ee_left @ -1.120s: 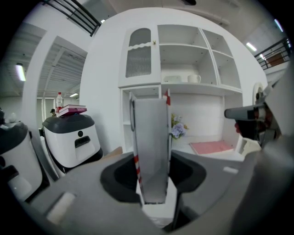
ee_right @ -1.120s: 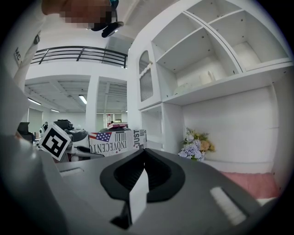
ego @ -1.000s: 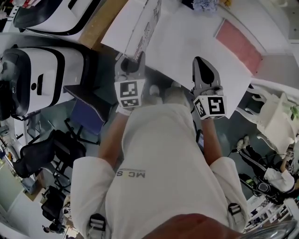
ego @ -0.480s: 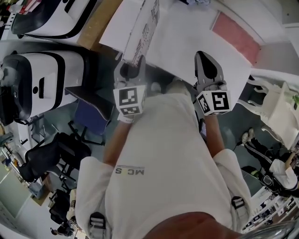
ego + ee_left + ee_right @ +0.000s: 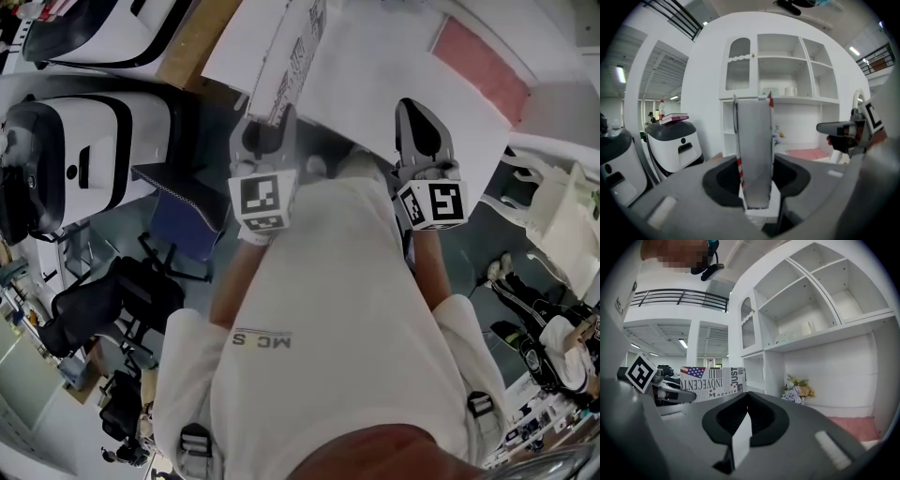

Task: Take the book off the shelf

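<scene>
Book (image 5: 753, 126) stands upright, pinched at its lower edge in my left claw (image 5: 756, 164), out in front of the shelf (image 5: 787, 101), so I should grip firmly and carry it level, my right claw (image 5: 746, 399) closed on nothing beside it.

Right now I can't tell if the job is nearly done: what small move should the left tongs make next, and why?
Probably draw the left tongs back, away from the white shelf, without loosening. The book stands upright, clamped between their jaws, and looks clear of the compartments. The right tongs are shut and empty, so nothing else supports it.
</scene>
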Motion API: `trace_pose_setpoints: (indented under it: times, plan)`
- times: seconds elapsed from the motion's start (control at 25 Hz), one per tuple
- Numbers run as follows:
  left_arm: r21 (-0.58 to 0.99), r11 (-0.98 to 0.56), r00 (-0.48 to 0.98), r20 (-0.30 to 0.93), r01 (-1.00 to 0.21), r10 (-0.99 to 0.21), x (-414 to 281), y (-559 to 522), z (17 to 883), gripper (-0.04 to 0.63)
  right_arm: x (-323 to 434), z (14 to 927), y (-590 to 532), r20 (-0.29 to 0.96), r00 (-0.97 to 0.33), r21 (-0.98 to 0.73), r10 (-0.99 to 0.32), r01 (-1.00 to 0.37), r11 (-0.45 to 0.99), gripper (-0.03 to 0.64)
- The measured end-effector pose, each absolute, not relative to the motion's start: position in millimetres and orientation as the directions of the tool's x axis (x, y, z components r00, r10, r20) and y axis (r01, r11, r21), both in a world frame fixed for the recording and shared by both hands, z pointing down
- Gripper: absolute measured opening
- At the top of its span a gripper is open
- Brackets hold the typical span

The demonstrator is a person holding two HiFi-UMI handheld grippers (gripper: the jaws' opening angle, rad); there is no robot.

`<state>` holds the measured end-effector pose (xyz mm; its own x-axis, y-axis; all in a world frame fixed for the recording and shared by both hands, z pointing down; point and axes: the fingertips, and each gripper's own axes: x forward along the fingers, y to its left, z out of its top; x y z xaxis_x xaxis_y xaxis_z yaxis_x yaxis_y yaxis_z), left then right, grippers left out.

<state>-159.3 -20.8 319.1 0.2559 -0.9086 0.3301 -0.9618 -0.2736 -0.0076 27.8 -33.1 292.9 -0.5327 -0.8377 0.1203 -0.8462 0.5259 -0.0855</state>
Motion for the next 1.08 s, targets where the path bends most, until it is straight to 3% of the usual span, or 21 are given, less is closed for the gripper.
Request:
trace_pose_setpoints:
  times: [1.08]
  plan:
    - [0.005, -0.277, 0.265, 0.306, -0.961, -0.914, -155.6, -10.5, 319.3, 0.163, 13.3, 294.0, -22.6, 0.145, -0.551, -0.043, -0.822, -0.833, 0.551, -0.002]
